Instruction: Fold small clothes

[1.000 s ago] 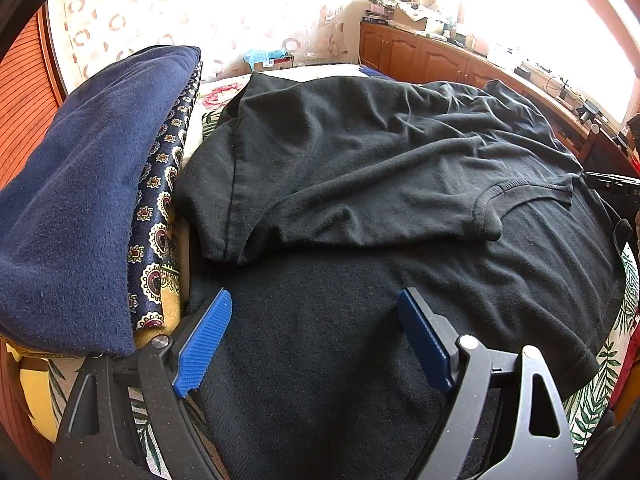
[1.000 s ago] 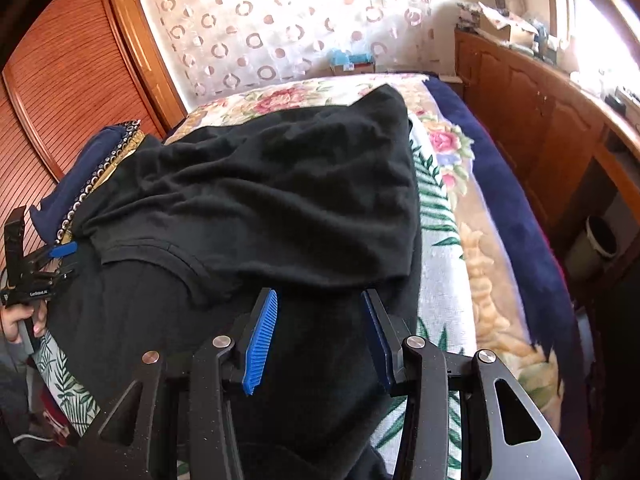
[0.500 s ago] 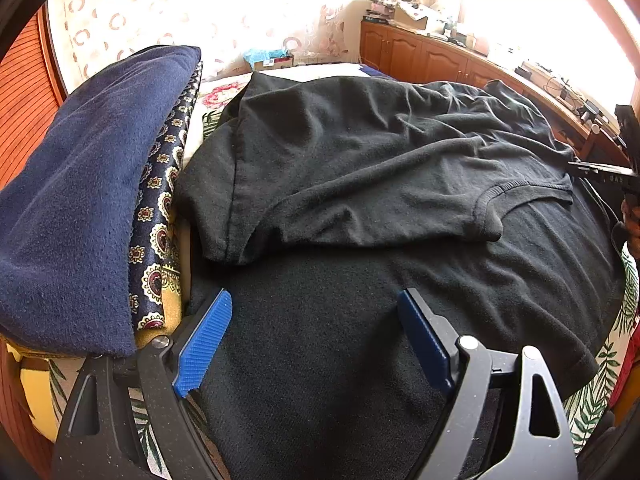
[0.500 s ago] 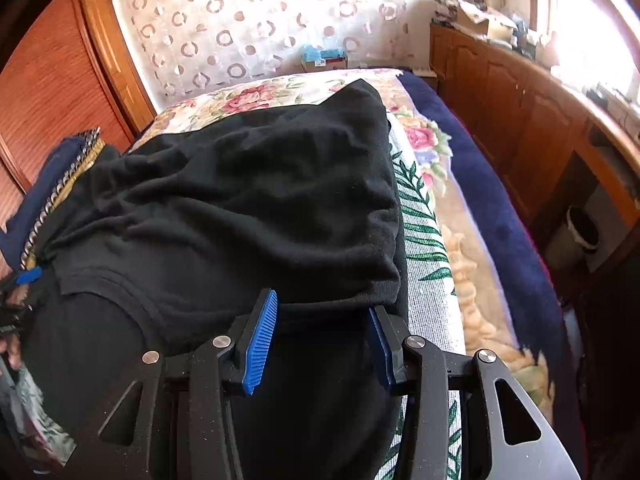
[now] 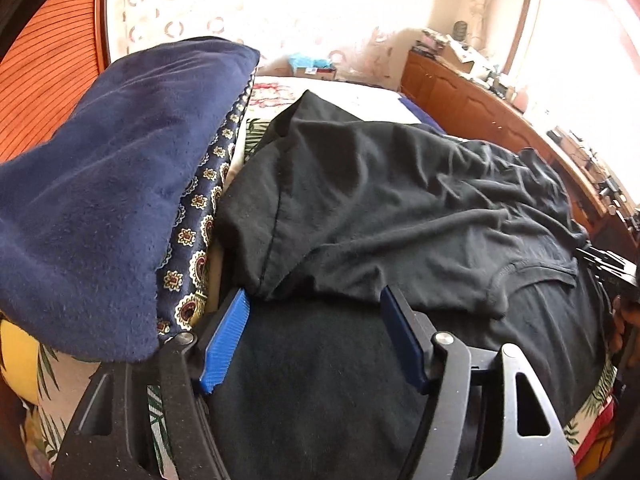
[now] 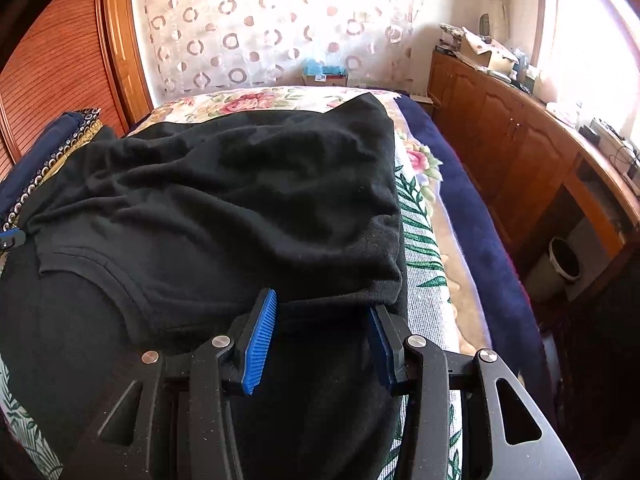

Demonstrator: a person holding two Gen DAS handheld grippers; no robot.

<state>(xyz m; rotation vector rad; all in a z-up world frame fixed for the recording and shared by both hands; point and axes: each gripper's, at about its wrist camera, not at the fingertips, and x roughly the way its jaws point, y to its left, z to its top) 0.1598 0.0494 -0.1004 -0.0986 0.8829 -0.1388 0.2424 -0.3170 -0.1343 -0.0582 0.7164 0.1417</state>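
Note:
A black T-shirt (image 5: 400, 208) lies on the bed with its upper part folded over its lower part. My left gripper (image 5: 314, 296) sits on the lower layer at the left corner of the folded part. Its jaws are closing, and the folded edge lies between the blue fingertips without being pinched. In the right wrist view the same shirt (image 6: 240, 200) fills the left half. My right gripper (image 6: 322, 304) stands open at the right corner of the folded hem, which rests just over its tips. The right gripper (image 5: 608, 268) also shows in the left wrist view, with a hand below it.
A thick navy blanket (image 5: 100, 200) over patterned fabric (image 5: 196, 232) is stacked at the bed's left side. The floral bedspread (image 6: 424, 240) shows right of the shirt. Wooden cabinets (image 6: 500, 140) and a waste bin (image 6: 564, 264) stand beyond the bed's right edge.
The left gripper has rolled, reached the folded edge and narrowed its jaws. The right gripper has moved forward until its tips meet the folded hem's corner.

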